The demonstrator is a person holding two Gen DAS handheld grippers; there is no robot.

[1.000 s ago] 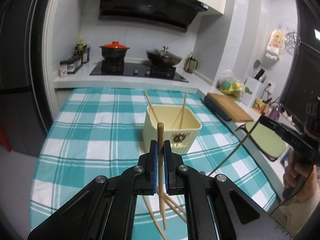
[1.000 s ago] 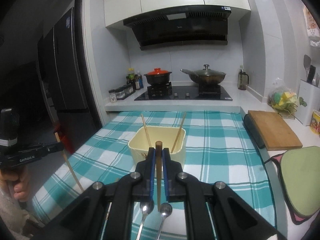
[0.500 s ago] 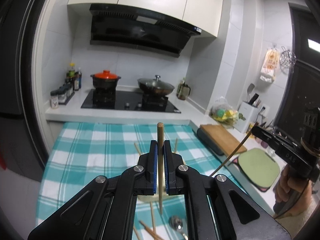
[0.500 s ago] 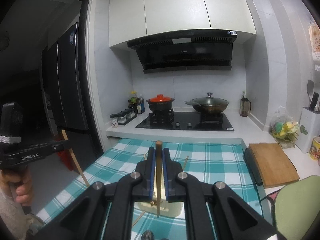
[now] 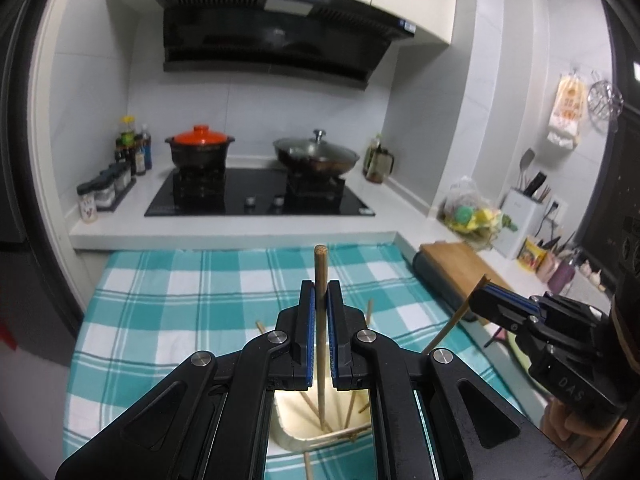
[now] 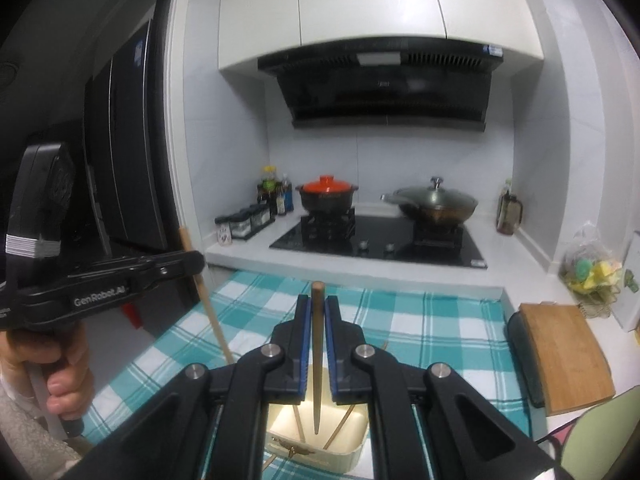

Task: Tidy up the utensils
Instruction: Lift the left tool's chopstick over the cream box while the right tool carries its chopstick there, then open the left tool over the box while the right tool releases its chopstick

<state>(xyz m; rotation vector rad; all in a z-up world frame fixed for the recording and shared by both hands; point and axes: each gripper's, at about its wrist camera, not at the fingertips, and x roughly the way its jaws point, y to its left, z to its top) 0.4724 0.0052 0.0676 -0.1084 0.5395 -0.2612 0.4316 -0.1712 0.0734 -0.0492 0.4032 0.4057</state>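
Chopsticks stay clamped, one in your left gripper [image 5: 320, 304] and one in your right gripper [image 6: 318, 312], both now lifted over the cream box [image 5: 320, 438] that stood farther ahead a second ago; your gripper bodies hide most of it.
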